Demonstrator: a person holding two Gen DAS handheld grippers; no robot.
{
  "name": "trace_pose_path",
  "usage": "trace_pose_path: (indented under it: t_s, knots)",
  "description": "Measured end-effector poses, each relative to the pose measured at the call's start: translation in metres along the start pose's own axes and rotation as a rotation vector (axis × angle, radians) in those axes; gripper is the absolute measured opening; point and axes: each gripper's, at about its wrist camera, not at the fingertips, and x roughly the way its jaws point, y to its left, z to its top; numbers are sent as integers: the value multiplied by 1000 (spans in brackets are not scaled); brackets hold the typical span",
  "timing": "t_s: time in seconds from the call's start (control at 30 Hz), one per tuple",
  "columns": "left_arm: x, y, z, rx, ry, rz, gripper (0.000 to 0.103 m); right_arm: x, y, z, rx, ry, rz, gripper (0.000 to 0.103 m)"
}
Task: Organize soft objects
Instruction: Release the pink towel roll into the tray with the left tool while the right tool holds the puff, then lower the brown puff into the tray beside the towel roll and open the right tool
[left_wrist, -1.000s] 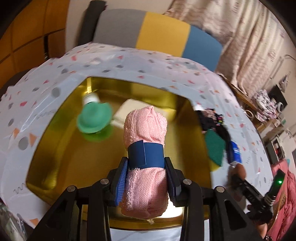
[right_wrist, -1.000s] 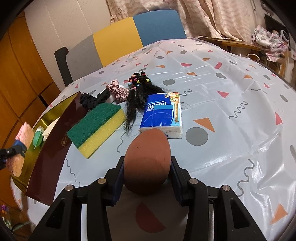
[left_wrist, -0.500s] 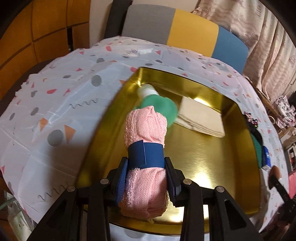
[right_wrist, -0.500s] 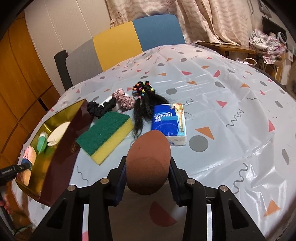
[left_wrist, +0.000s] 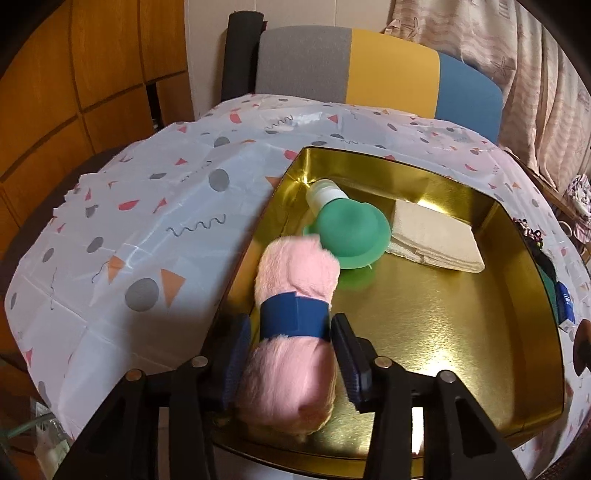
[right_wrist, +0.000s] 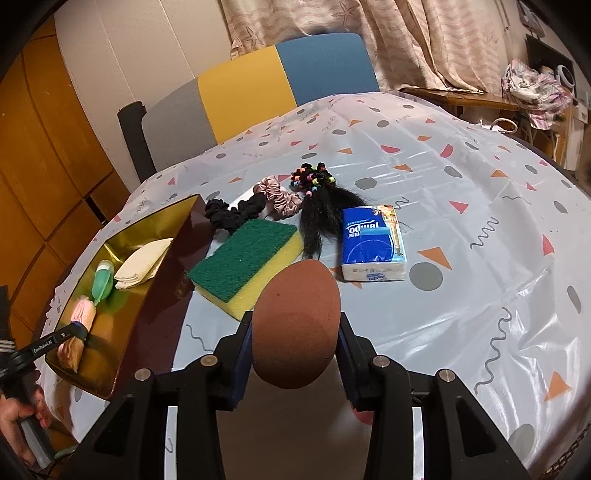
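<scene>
A desk (right_wrist: 461, 206) under a confetti-print cloth fills a curtained room, a tricolour chair (left_wrist: 376, 70) behind. The left tool (left_wrist: 291, 354), jaws just loosened, straddles a pink rolled towel (left_wrist: 295, 280) in the gold tray (left_wrist: 461, 314). The right tool (right_wrist: 295, 354) grips a brown sponge (right_wrist: 295, 317).

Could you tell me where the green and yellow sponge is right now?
In the right wrist view the sponge lies on the table, between the gold tray and the tissue pack.

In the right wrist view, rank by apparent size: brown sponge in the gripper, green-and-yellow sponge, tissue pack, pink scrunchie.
1. brown sponge, though nearness to the camera inflates it
2. green-and-yellow sponge
3. tissue pack
4. pink scrunchie
</scene>
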Motion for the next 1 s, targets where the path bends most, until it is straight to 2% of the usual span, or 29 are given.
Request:
trace_pose_path:
  t_s: [0.17,0.37,0.47,0.67,0.77,1.0]
  knots:
    - [-19,0,0,-58,-70,-28,55,-5,4,1,5,-5,9,41]
    - [-43,-11,-5,-78,-148,-141,55,-12,16,3,-8,-11,41,41]
    - [-46,-23,-11,-56,-138,-184,55,-16,27,5,-22,-20,52,41]
    - [-53,-34,-23,-34,-113,-220,55,-16,59,14,-77,-13,103,41]
    - [-57,-32,-25,-49,-98,-217,55,-10,85,18,-140,4,136,41]
    - [-61,-19,-33,-55,-39,-130,55,20,156,18,-277,84,194,41]
